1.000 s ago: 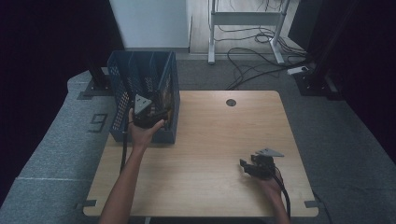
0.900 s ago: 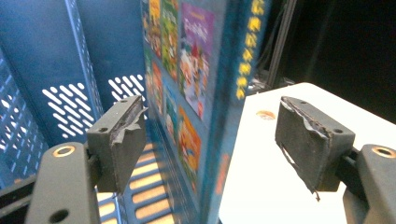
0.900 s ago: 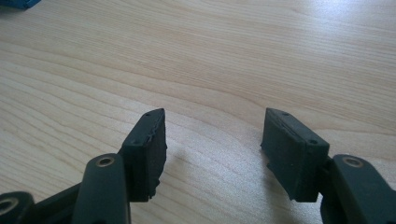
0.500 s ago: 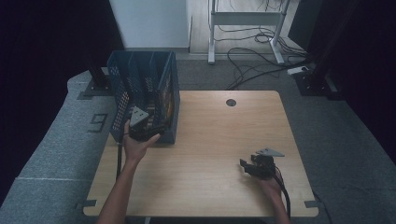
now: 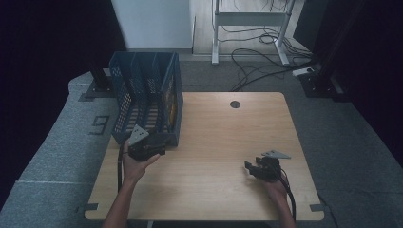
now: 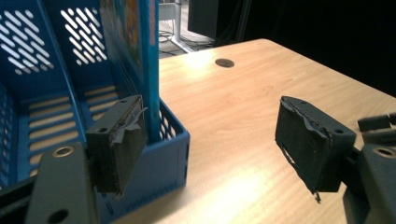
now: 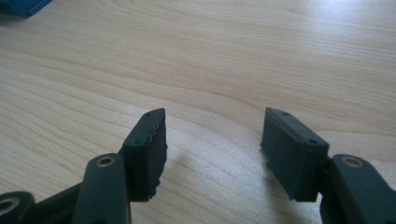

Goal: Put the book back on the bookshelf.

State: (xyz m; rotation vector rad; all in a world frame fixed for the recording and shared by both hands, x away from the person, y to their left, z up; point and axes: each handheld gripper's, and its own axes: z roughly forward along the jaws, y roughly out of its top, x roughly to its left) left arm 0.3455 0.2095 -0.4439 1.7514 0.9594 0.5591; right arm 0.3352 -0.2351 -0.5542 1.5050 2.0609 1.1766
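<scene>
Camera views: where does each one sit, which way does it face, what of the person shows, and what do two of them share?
High view: above the person's side, facing forward and down on the wooden table; both forearms, left gripper, right gripper.
Left gripper view: on the left gripper, open jaws, facing the blue file rack holding a book.
Right gripper view: on the right gripper, open jaws, facing bare tabletop.
Shared: high and left gripper views show the rack and table grommet.

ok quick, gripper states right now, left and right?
Left gripper: open, holding nothing, at the front corner of the blue file rack.
Right gripper: open, holding nothing, over bare wooden table.
</scene>
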